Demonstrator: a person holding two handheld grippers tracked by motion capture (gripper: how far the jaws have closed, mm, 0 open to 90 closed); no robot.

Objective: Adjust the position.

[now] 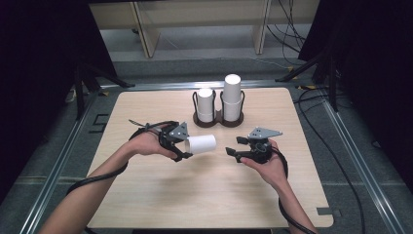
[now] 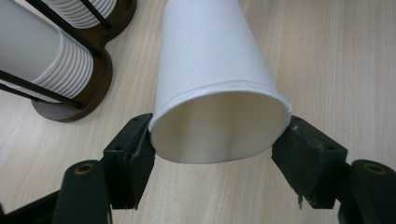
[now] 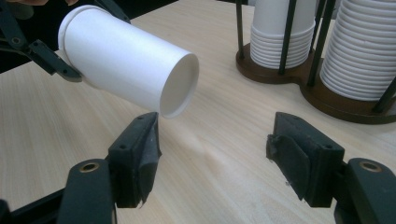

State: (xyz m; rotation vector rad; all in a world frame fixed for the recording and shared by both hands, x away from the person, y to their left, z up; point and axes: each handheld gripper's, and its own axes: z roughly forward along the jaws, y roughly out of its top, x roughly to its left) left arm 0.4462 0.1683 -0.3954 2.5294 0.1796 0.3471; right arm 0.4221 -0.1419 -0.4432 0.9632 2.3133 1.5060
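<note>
While left gripper [image 1: 184, 148] clamps the white paper cup [image 1: 201, 144] sideways by its rim, right gripper [image 1: 235, 148] stands apart, empty.

Lab or recording studio setup: pale wooden table [image 1: 214, 195] on metal rails [image 1: 63, 156], black curtains [image 1: 44, 63] left and right, loose cables [image 1: 292, 29] on grey floor (far right), plain shelving [image 1: 204, 19] far behind.

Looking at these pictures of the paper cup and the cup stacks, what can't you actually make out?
- Cup stacks: tops cut off by the frame edge in both gripper views, so no count.
- Inside of the held paper cup: high view shows only its side; left gripper view looks in partway, its far end unseen.
- Holder base: its far side is hidden behind the stacks in high view.
</note>
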